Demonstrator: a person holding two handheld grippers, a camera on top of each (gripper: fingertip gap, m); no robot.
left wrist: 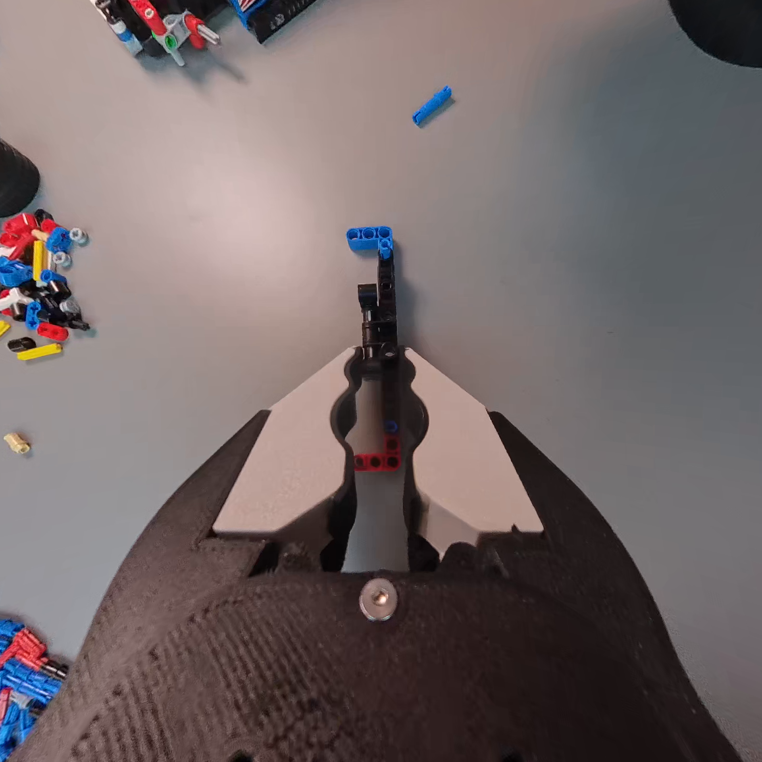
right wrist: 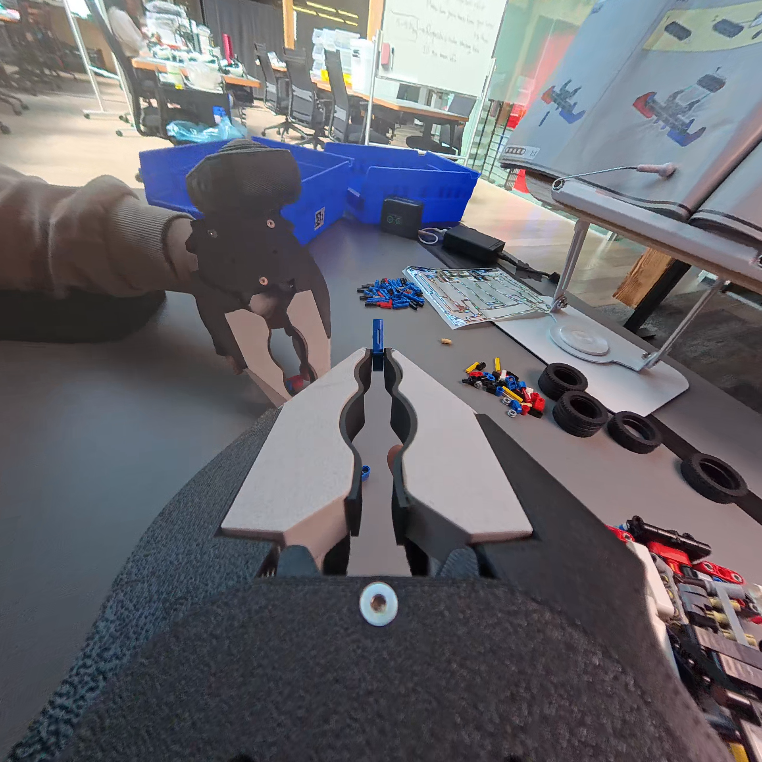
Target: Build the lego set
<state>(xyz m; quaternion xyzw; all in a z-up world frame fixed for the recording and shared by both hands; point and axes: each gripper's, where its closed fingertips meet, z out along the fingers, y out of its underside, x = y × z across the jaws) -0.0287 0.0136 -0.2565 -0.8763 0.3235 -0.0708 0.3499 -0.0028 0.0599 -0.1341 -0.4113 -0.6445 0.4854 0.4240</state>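
Lego subassembly (left wrist: 381, 313), black beam with blue and red L-ends, is clamped in left gripper (left wrist: 380, 350); its middle is hidden. Right gripper (right wrist: 377, 350) pinches a blue pin (right wrist: 377, 336), lower end concealed.

table: grey, matte (right wrist: 123, 412)
behind: blue bins (right wrist: 412, 181), whiteboard (right wrist: 437, 41)
furniture: black office chairs (right wrist: 305, 95), long wooden desks (right wrist: 404, 105)
floor: pale, glossy (right wrist: 53, 144)

Even, soft indoor light, faint shadows, strong fisheye bending at edges, corners slightly blurred
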